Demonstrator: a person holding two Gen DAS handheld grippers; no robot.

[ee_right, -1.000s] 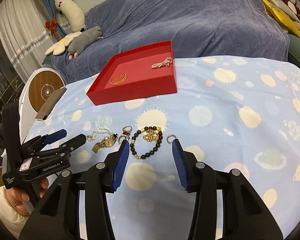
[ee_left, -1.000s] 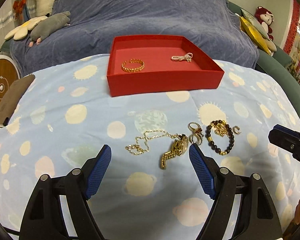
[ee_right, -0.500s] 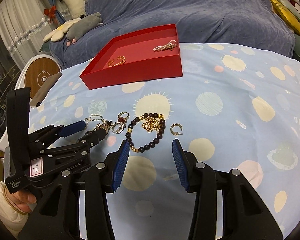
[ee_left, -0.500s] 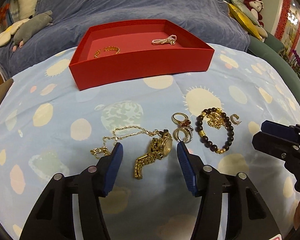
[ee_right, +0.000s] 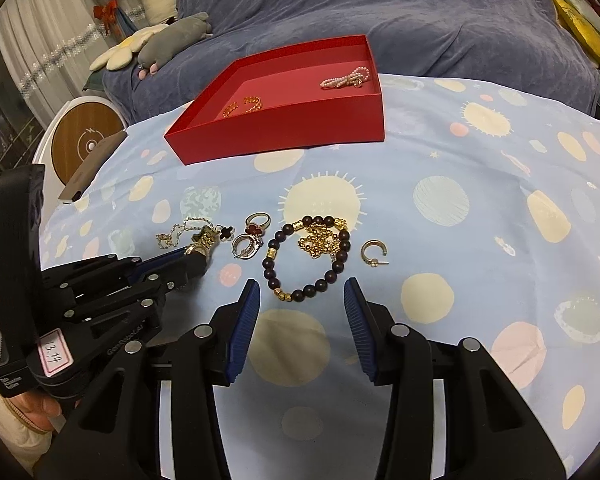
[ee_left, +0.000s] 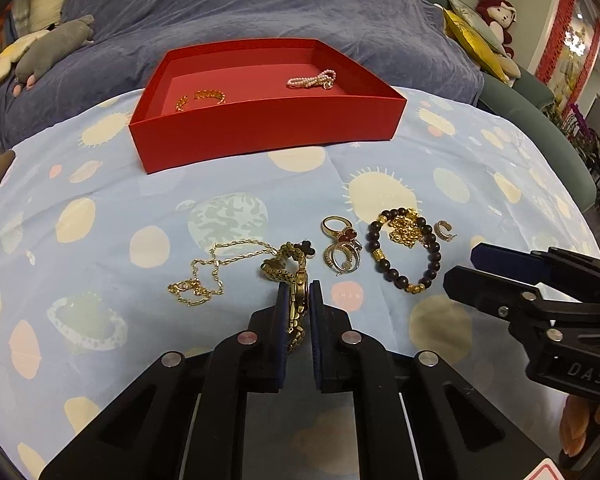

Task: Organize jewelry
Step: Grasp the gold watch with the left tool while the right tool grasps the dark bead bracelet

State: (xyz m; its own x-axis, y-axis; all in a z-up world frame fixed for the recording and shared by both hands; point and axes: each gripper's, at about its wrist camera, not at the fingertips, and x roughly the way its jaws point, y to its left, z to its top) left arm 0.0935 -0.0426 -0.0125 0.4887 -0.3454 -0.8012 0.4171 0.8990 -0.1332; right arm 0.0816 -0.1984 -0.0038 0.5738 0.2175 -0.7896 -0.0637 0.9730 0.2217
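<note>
Counter (ee_left: 100, 184) under a pale blue planet-print cloth, red tray (ee_left: 260, 132) toward the far side, holding a gold chain bracelet (ee_left: 200, 98) and a pearl strand (ee_left: 312, 80). Left hand-held gripper (ee_left: 299, 292) clamped narrow on the gold watch (ee_left: 296, 280), its strap bunched on the cloth ahead of the pads; right hand-held gripper (ee_right: 302, 294) spread wide, just short of the dark bead bracelet (ee_right: 308, 256). Loose between tray and grippers: thin gold necklace (ee_left: 212, 272), two rings (ee_left: 340, 244), small hoop earring (ee_right: 374, 253), all apart from the tray.
</note>
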